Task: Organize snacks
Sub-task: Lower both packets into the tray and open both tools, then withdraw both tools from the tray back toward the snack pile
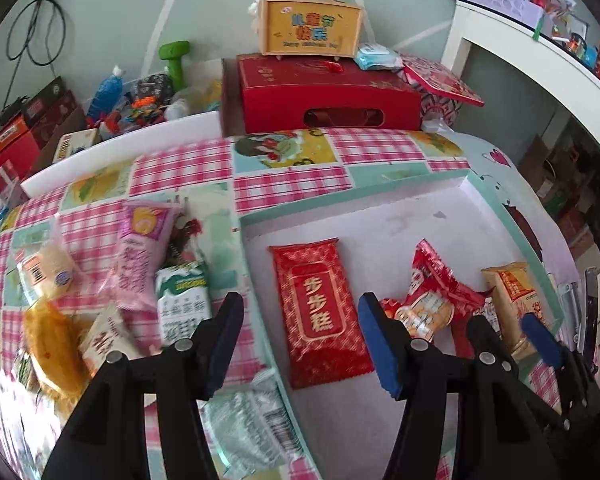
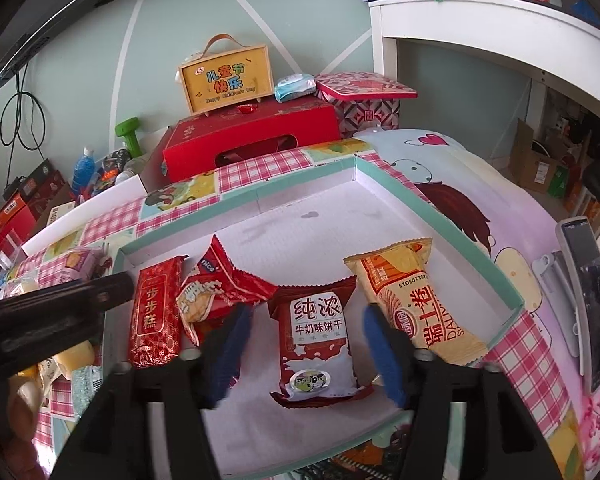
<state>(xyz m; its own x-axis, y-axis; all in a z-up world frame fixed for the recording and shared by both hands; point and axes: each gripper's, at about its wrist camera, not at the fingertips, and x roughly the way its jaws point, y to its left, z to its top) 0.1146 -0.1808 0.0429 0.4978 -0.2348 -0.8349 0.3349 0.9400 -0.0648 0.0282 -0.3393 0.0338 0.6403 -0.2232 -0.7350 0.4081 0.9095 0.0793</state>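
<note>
A shallow white tray with a teal rim (image 1: 244,216) (image 2: 440,208) holds several snack packets side by side. My left gripper (image 1: 304,344) is open above the tray's left part, its fingers straddling a flat red packet with gold characters (image 1: 320,312) (image 2: 154,312) without touching it. My right gripper (image 2: 306,354) (image 1: 512,336) is open too, with a red-and-white milk biscuit packet (image 2: 316,344) lying between its blue pads. A crumpled red packet (image 2: 216,288) (image 1: 432,292) and a yellow roll packet (image 2: 416,304) lie beside it. The left gripper's black body (image 2: 60,304) shows at the left edge.
Loose snacks lie on the checked cloth left of the tray: a pink packet (image 1: 144,252), a green-and-white packet (image 1: 184,300), yellow ones (image 1: 52,344). A red gift box (image 1: 324,96) with a yellow handled box (image 1: 312,24) stands behind. A phone on a stand (image 2: 588,300) is at the right.
</note>
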